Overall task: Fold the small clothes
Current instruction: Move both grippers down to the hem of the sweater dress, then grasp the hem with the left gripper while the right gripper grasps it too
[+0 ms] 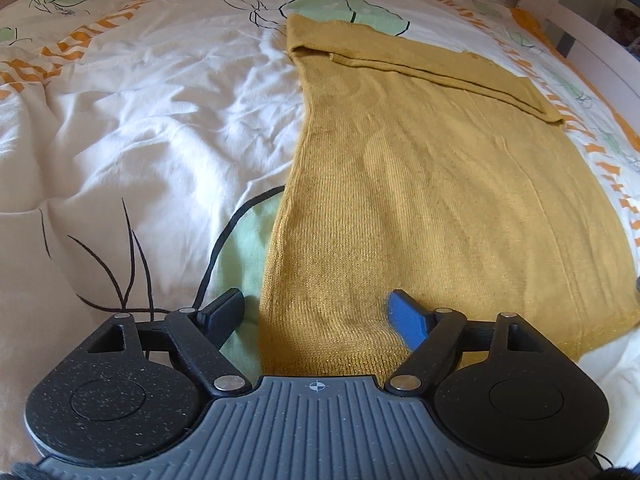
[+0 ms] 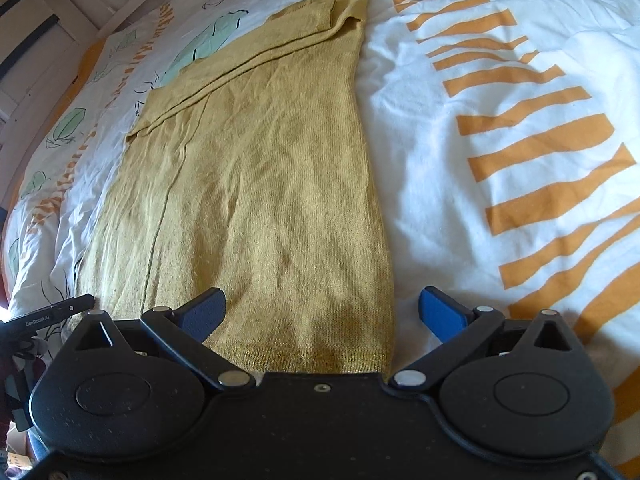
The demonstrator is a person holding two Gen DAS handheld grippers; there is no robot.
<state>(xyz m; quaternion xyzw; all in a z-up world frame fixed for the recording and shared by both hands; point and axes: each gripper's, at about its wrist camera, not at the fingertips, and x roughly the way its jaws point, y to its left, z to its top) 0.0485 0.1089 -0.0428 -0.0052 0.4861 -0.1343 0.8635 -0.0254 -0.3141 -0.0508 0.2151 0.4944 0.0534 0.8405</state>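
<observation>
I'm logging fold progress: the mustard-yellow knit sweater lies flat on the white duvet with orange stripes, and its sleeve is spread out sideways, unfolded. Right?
Not quite. The mustard-yellow knit sweater does lie flat on the white duvet with orange stripes, but its sleeve is already folded across the body, as the left wrist view shows.

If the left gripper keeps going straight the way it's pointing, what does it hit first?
Most likely the mustard knit garment: its near hem corner lies between the open fingers of the left gripper, with the printed duvet underneath. Depth is hard to judge.
</observation>
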